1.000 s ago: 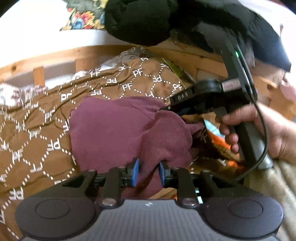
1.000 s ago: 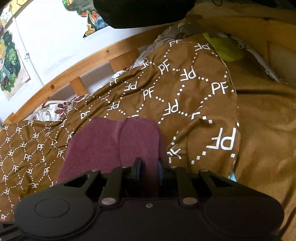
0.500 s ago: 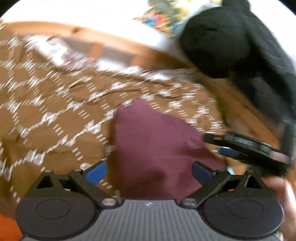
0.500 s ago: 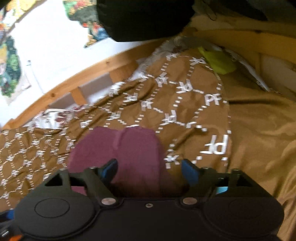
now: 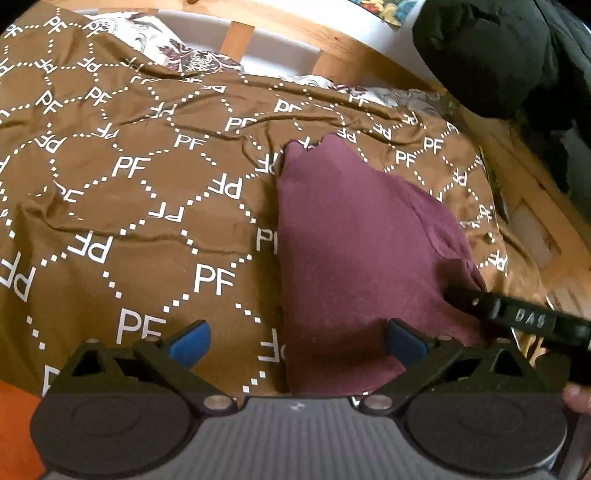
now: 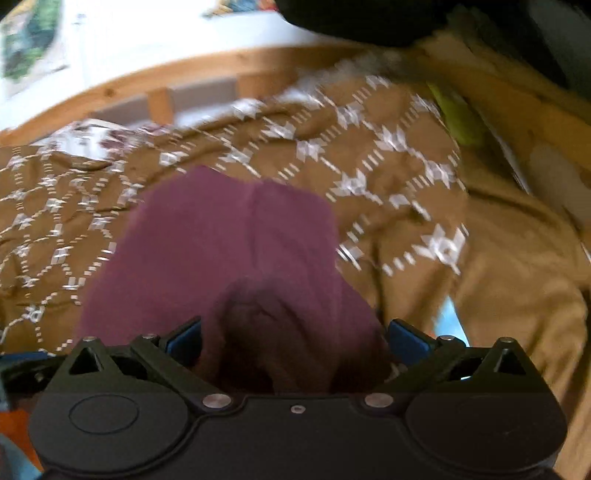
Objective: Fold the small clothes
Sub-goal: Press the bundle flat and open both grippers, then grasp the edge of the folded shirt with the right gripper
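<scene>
The bed is covered with a brown blanket printed with white letters, and a wooden rail runs along its far edge. In the left wrist view a wide part of the blanket is free to the left of the garment. Toward the right edge of the bed a plain tan cover lies beside the blanket. A black padded thing hangs above the far right corner.

The maroon garment lies flat on the blanket, near the middle of the bed, with its far tip pointing to the rail.

The left gripper stands wide apart above the near edge of the garment and holds nothing. The right gripper is opening; the garment lies between its pads, not pinched. Its picture is blurred.

No container is visible.
</scene>
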Demonstrator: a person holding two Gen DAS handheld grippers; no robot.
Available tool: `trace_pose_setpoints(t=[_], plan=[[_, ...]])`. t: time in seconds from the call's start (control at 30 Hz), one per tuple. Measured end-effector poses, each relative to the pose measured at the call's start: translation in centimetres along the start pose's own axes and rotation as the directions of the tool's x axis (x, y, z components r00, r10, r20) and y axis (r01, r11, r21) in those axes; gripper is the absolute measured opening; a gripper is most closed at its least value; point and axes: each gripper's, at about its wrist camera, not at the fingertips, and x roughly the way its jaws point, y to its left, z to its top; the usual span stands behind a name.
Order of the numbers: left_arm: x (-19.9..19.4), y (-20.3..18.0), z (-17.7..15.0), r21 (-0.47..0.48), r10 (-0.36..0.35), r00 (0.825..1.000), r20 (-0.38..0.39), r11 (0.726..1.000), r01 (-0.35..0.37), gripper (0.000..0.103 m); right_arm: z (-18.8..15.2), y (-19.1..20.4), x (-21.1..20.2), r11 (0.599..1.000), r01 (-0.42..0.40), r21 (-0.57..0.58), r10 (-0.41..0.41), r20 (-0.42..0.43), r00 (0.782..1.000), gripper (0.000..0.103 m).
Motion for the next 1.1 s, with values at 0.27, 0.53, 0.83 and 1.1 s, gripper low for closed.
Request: trace_pose_setpoints(t=[0.27,0.53,0.83,1.1], plan=[[0.9,0.2,-0.3,-0.012,-0.012,0.999,-0.045,1.000,0.011,0.102,-1.0,-3.3,0.6,0.967,-0.067,0.247,0.084,-0.062,0.995,0.102],[1.4,-1.1,-1.1,0.081,0.039,0.998,-0.053,0.996,-0.035,0.102,-1.1,-4.6,-0.4,0.900,-0.164,0.404,0.165,0.033,0.986,0.102],[1.8,-0.6,-0.9,0.057,0.020,0.996,-0.082,0.998,-0.015,0.103,0.9,-4.3,0.6,0.925,-0.217,0.313,0.167,0.178,0.970,0.084],[2.0,-0.8,-1.0,0.070,0.026,0.997,-0.074,0.997,-0.021,0.103,3.0,-3.3,4.0,0.977,-0.132,0.167,0.108,0.150,0.983,0.016]])
